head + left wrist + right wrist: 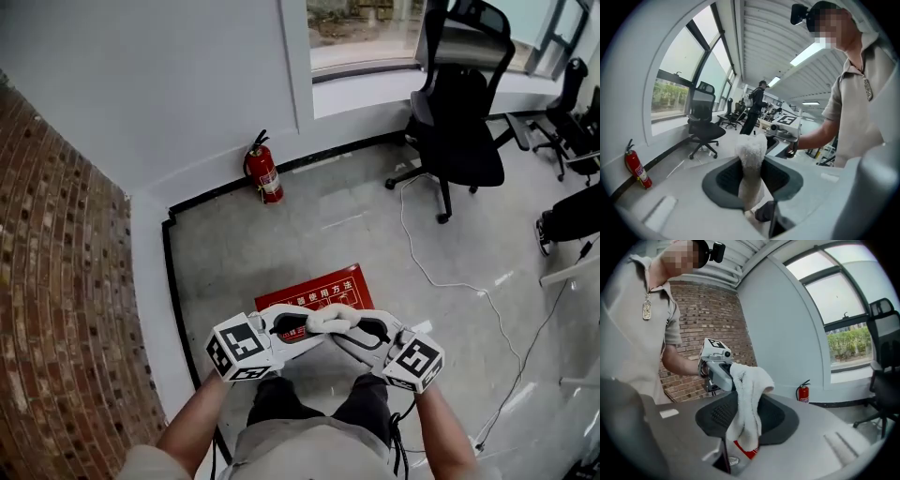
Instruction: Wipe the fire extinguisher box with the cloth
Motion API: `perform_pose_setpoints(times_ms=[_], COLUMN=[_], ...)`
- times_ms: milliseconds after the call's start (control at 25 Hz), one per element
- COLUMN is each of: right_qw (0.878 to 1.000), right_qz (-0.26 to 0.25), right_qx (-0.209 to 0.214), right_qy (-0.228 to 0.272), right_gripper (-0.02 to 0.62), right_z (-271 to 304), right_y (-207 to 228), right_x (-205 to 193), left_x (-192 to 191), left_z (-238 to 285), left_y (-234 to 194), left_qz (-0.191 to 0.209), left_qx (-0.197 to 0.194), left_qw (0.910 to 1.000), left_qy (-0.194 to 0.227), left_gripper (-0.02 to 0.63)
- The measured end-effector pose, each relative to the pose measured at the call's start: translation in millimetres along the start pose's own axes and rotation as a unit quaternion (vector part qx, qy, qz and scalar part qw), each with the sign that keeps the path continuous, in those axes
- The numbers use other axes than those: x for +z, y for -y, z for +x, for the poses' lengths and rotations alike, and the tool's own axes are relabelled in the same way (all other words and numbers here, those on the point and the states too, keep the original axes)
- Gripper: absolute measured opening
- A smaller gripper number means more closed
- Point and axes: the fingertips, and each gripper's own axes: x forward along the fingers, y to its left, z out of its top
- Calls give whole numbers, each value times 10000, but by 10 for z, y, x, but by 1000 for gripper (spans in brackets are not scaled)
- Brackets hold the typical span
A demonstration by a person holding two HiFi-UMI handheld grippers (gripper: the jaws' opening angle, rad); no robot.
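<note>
The red fire extinguisher box (323, 289) lies flat on the grey floor just ahead of my knees, with white print on its lid. A white cloth (333, 320) is bunched in the air above its near edge, between my two grippers. My left gripper (314, 328) is shut on the cloth (752, 150), which stands up between its dark pads. My right gripper (349, 330) faces it from the right and is closed on the same cloth (747, 408); one end hangs down between its jaws. A bit of the red box (749, 452) shows below.
A red fire extinguisher (264, 172) stands against the white wall behind the box. A brick wall (56, 281) runs along the left. A black office chair (459, 122) stands at the back right, and a white cable (441, 281) trails over the floor.
</note>
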Motion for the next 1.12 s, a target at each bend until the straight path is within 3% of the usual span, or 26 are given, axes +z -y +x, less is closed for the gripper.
perform_pose_setpoints(times_ms=[120,400,520,640,800,880,960,1000,1120], right_qw=[9998,10000,9997,9983,9935,9892,9855,9830,9696], right_qz=[64,13,-169,-399,-686,-869,-919,-940,-1170], right_qx=[-144,-60,-3,63,303,516,788,960,1607], right_qy=[147,-12,-192,-421,-857,-1058,-1193,-1248,-1430], right_gripper=[106,83,81,81,81,81,81,81,81], right_z=[-463,-1187,-1312,-1293,-1157,-1038,-882,-796,-484], right_y=[397,1145,1563,2053,2656,2946,3149,3206,3322], right_x=[115,261,276,284,272,368,482,532,670], left_x=[381,959,1079,1116,1030,1021,1040,1047,1058], left_z=[495,1334,1600,1789,1927,1900,1818,1759,1534], left_y=[-70,-204,-466,-901,-1468,-1732,-1887,-1931,-2074], left_qz=[-260,-679,-867,-1103,-1576,-1859,-2047,-2138,-2463], left_qx=[695,1579,1981,2444,3028,3377,3690,3836,4347], left_qw=[9970,9828,9706,9542,9297,9114,8945,8858,8491], left_qy=[235,668,1057,1325,1384,1440,1474,1501,1712], left_gripper=[103,106,121,155,160,155,90,25,0])
